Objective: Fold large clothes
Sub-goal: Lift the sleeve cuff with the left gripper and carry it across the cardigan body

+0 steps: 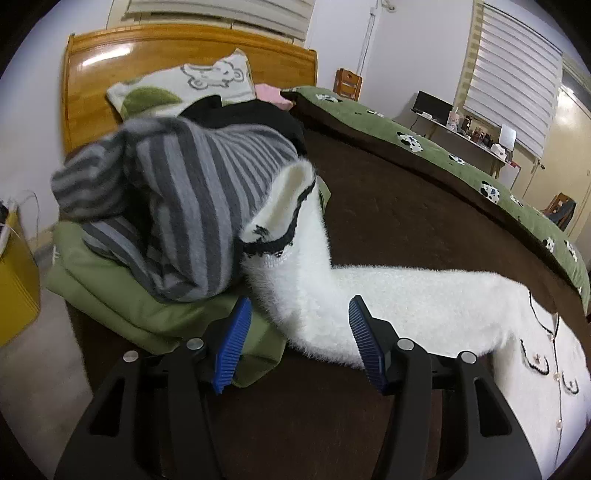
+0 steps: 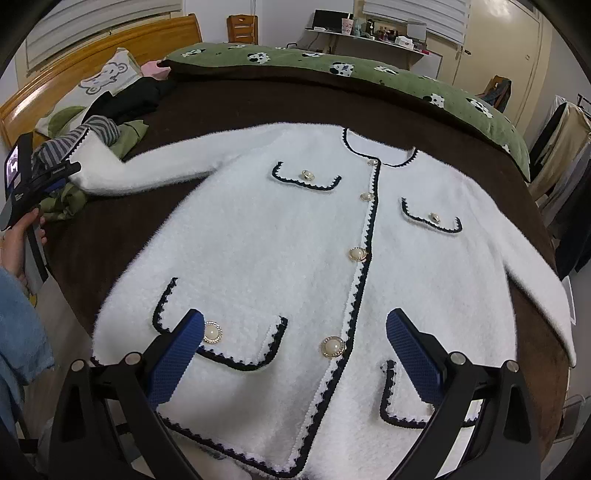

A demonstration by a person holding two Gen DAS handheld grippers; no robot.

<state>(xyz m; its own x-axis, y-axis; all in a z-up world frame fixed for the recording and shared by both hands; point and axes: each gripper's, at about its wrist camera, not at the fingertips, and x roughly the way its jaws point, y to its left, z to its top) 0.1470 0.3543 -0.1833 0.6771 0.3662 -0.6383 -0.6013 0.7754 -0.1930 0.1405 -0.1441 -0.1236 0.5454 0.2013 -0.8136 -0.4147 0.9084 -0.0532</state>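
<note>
On the brown bed (image 2: 229, 107) a white cardigan (image 2: 295, 266) lies flat, front up, its sleeve (image 1: 369, 295) between the spread jaws of the left gripper (image 1: 297, 341), while the right gripper (image 2: 295, 360) hovers, jaws apart, over the hem.

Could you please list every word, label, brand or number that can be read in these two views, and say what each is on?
No text can be read in either view.
The screen on the left gripper, seen from the right wrist view, shows pale marks too blurred to read.
The bear pillow carries only a drawing, no words.
The items on the desk are too small to read.
</note>
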